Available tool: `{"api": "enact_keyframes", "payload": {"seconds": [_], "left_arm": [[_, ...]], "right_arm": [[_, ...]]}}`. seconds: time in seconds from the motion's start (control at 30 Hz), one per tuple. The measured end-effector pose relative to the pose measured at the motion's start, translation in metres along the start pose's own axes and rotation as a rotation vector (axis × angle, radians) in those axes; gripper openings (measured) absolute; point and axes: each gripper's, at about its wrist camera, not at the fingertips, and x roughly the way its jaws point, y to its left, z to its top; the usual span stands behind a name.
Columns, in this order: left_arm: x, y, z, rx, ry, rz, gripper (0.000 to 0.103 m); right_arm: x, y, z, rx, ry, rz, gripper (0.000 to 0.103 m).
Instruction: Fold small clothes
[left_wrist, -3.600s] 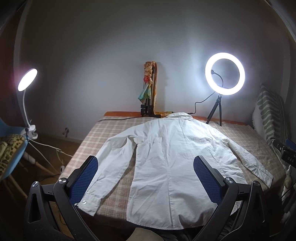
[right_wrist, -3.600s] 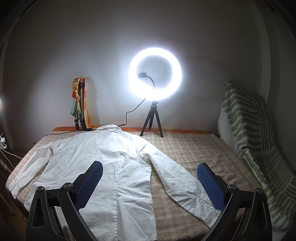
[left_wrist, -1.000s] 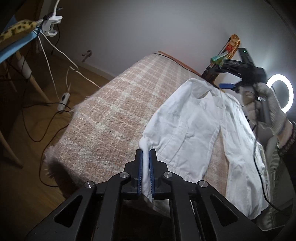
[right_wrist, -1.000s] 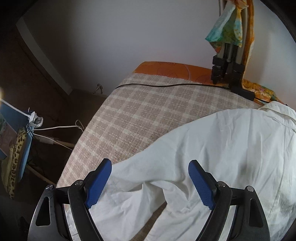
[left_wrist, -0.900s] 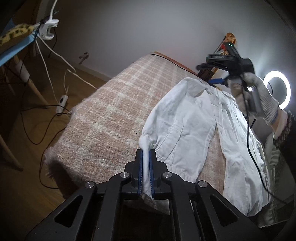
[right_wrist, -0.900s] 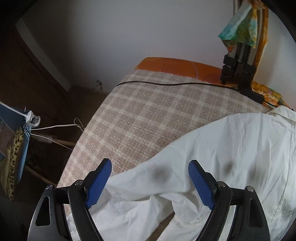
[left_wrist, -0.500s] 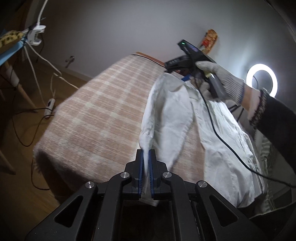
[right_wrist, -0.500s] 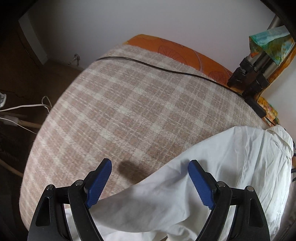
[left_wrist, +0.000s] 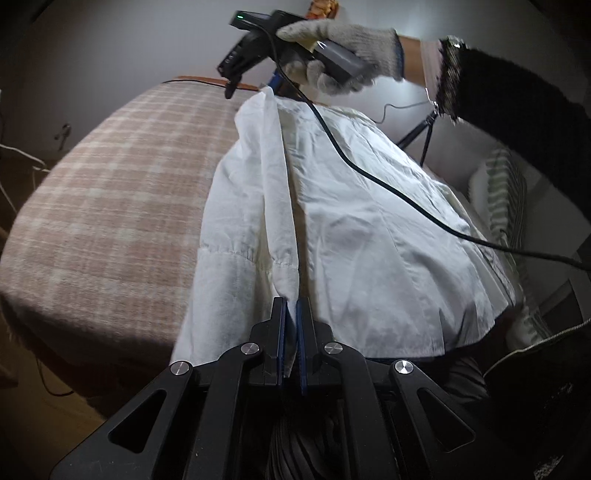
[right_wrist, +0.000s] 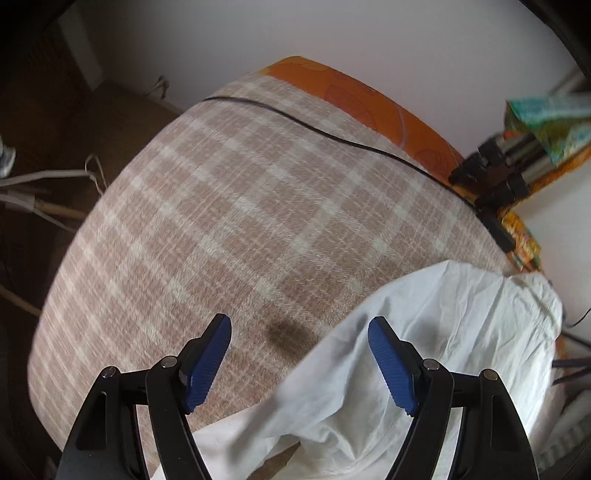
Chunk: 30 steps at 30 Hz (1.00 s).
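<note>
A white long-sleeved shirt (left_wrist: 354, 229) lies on a bed with a beige plaid blanket (left_wrist: 110, 206). My left gripper (left_wrist: 291, 306) is shut on the cuff end of the left sleeve (left_wrist: 275, 192), which stretches taut from the shoulder toward the camera over the shirt body. My right gripper (right_wrist: 300, 332) is open with blue pads, hovering over the shoulder of the shirt (right_wrist: 424, 354) near the collar. It also shows in the left wrist view (left_wrist: 251, 55), held by a gloved hand above the sleeve's top.
A black cable (right_wrist: 332, 136) runs across the blanket near the orange bed edge (right_wrist: 369, 96). A tripod with a colourful cloth (right_wrist: 517, 162) stands at the bed's far side. White cords lie on the floor at left (right_wrist: 44, 184). A striped cushion (left_wrist: 506, 199) is at right.
My left gripper has pulled the sleeve right, across the shirt body. My right gripper has moved up the sleeve to the shoulder and narrowed its opening.
</note>
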Motion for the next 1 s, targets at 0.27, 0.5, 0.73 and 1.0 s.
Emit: {"api": "enact_keyframes", "payload": {"seconds": [0.27, 0.5, 0.73, 1.0], "left_arm": [[-0.013, -0.001, 0.007, -0.006, -0.033, 0.023, 0.004], [-0.035, -0.027, 0.030, 0.048, -0.123, 0.038, 0.004], [0.015, -0.087, 0.022, 0.245, -0.031, 0.010, 0.004], [0.032, -0.110, -0.003, 0.298, 0.088, 0.002, 0.011]], "right_arm": [[0.002, -0.018, -0.025, -0.011, 0.013, -0.020, 0.005], [-0.018, -0.095, -0.049, 0.255, -0.133, 0.238, 0.001], [-0.019, -0.150, -0.096, 0.427, -0.192, 0.363, 0.000], [0.018, -0.159, -0.122, 0.413, -0.187, 0.343, 0.002]]}}
